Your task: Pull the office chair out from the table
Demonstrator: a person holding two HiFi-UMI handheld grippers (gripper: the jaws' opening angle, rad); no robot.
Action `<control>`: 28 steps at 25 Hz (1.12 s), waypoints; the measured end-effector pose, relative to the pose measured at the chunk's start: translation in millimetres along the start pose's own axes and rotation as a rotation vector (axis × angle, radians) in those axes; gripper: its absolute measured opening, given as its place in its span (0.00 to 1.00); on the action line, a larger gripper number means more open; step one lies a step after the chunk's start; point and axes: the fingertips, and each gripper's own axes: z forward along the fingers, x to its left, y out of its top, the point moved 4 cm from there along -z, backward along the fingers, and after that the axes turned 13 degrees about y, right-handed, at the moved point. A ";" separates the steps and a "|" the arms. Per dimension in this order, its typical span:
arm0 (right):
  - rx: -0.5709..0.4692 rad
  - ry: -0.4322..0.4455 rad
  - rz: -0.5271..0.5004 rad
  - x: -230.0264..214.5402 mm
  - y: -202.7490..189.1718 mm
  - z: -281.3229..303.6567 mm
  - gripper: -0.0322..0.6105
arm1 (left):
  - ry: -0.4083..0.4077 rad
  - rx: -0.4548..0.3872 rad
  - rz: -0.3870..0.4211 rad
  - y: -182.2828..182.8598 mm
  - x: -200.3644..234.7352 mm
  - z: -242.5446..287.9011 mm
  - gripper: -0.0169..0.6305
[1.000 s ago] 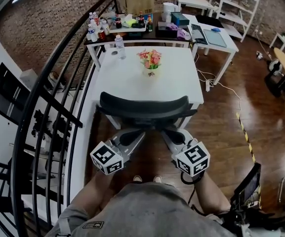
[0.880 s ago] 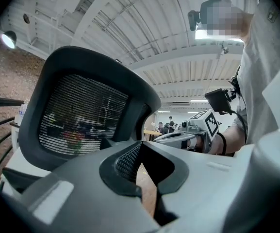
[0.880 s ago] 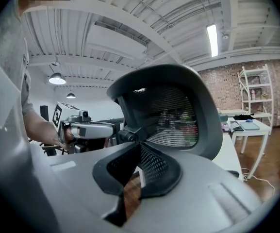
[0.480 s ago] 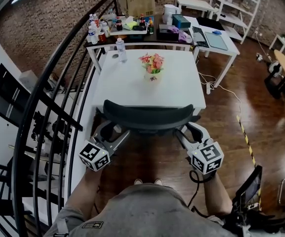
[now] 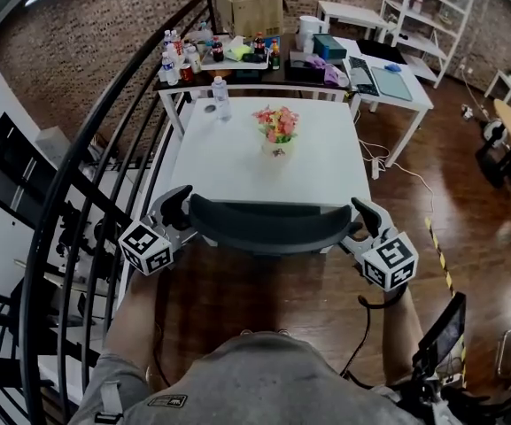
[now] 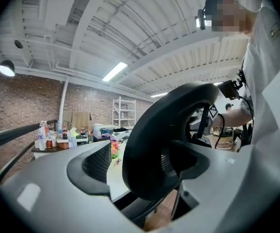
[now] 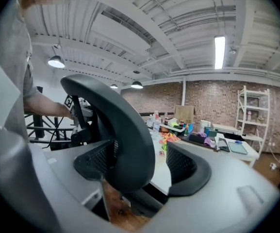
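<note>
The black office chair's curved backrest stands against the near edge of the white table. My left gripper is at the backrest's left end and my right gripper at its right end. Both pairs of jaws have just been opening and stand wide. In the left gripper view the backrest's edge lies between the jaws, with a gap to the left pad. In the right gripper view the backrest lies between the jaws, clear of the right pad. The seat is hidden.
A pot of flowers and a water bottle stand on the table. A black stair railing runs close along the left. Behind are a cluttered dark desk and a white desk. Wooden floor spreads right.
Both grippers have swung outward and forward from behind the chair to the two ends of its backrest. Their jaws, shut a second ago, are now wide apart.
</note>
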 end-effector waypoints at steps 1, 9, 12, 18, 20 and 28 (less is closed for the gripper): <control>0.015 0.039 -0.027 1.5 1.9 7.1 0.59 | -0.039 0.013 0.017 0.8 -2.0 6.4 0.59; 0.116 0.210 -0.069 9.3 -1.6 48.1 0.54 | -0.284 0.084 0.009 0.2 -30.2 46.6 0.54; 0.129 0.224 -0.066 11.1 -1.9 48.6 0.50 | -0.290 0.090 0.008 -0.2 -28.9 43.7 0.49; 0.150 0.236 -0.067 18.5 -2.2 45.1 0.46 | -0.319 0.114 0.007 -0.2 -33.4 34.4 0.45; 0.153 0.235 -0.066 21.4 -2.9 44.0 0.46 | -0.322 0.119 0.006 -0.8 -35.2 31.3 0.45; 0.155 0.246 -0.060 36.1 -4.0 30.6 0.46 | -0.327 0.118 0.003 1.0 -51.2 14.1 0.43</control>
